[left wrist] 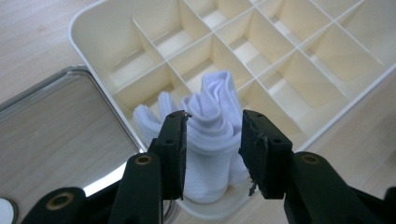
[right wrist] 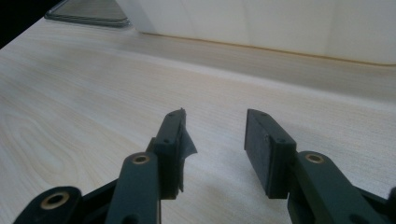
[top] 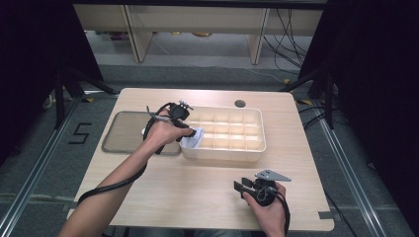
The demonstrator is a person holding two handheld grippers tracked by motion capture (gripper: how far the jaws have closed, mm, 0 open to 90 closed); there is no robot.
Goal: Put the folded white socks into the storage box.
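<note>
A rolled white sock (left wrist: pixel 211 144) stands in the near-left corner cell of a cream divided organiser box (left wrist: pixel 79 23). My left gripper (left wrist: pixel 215 116) points down over that cell with the sock between its jaws; the jaws stand apart and the right pad shows a slight gap, so the grip is loose. From above, the left gripper (top: pixel 191 132) is at the box's (top: pixel 262 133) left end, over the sock (top: pixel 193 139). My right gripper (top: pixel 237 189) lies low near the table's front edge, open with nothing between its jaws (right wrist: pixel 215 116).
A flat metal-rimmed tray (top: pixel 123 133) lies left of the box, touching it. The box's other cells look empty. Bare wooden tabletop (top: pixel 197 187) spans the front, between the box and the right gripper. A cable hole (top: pixel 240 103) sits behind the box.
</note>
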